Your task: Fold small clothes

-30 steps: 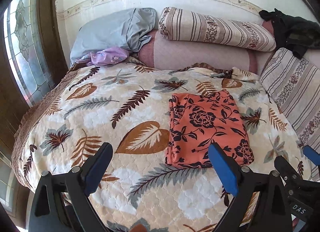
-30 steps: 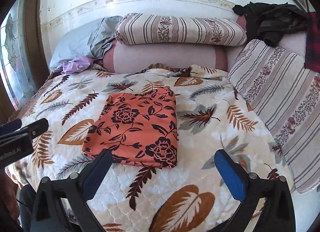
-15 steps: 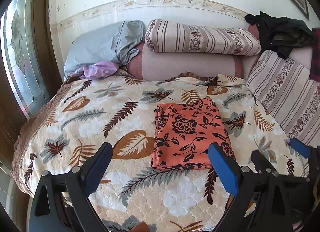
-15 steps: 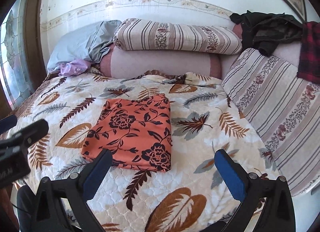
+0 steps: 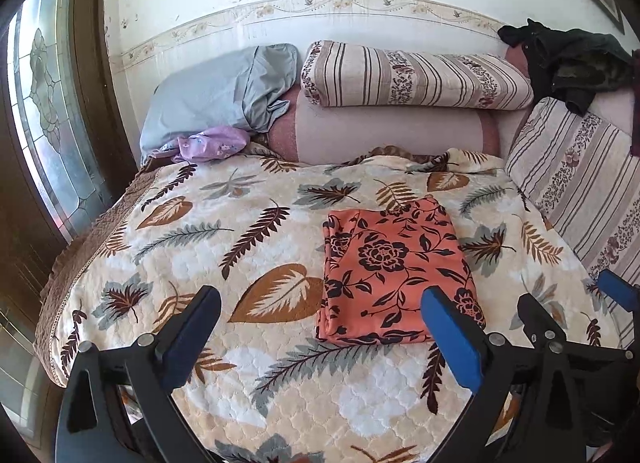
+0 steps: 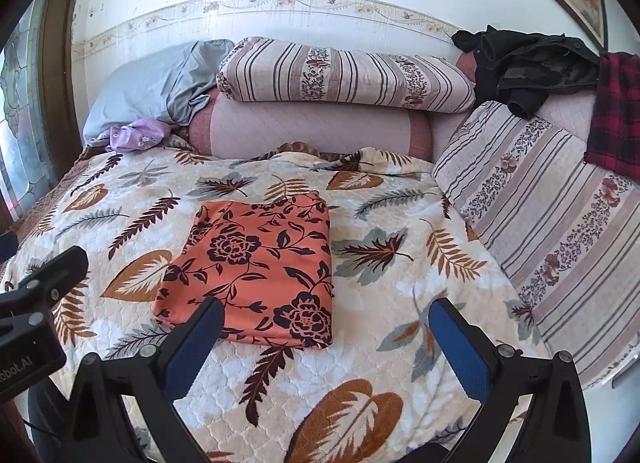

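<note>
The orange garment (image 5: 392, 271) with its dark floral print lies folded into a neat, flat rectangle on the leaf-patterned bedspread (image 5: 240, 231), toward the middle of the bed, its layered edges showing along the left side and its near edge lying straight. The left claw (image 5: 324, 327) hangs above the near part of the bed with its blue-padded fingers (image 5: 452, 339) spread wide and nothing between them, while the right claw (image 6: 328, 337) is likewise wide apart and empty, just short of the garment's near edge. Striped pillows (image 6: 344, 75) and a grey pillow (image 5: 224, 91) sit behind against the wall.
</note>
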{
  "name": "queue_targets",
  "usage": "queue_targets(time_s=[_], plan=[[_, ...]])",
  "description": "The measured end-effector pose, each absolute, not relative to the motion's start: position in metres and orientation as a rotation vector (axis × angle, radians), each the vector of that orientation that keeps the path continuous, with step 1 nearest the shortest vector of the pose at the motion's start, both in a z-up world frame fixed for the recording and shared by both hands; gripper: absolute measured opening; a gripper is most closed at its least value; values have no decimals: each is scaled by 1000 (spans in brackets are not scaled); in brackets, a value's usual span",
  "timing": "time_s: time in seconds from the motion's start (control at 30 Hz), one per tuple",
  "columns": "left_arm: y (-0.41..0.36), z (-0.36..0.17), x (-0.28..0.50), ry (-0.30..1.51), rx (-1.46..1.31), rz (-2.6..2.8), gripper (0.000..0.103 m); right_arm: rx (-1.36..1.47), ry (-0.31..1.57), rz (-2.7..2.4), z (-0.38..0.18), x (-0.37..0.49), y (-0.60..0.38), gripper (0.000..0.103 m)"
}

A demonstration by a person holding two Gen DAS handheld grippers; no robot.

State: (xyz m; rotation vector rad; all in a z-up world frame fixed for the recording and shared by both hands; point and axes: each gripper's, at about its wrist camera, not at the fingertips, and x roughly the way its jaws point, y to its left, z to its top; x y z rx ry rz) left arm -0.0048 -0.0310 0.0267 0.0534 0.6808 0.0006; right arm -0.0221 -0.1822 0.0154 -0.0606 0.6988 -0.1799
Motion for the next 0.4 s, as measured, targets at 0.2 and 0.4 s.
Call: queue_targets(time_s=[0.2,0.4], plan=[[-34,26,-1,676,68,-8,102,-73,698,-184,17,-16,-180,103],[-35,25,9,672,66,-17,103,-80,706,-187,14,-10,-178,103]])
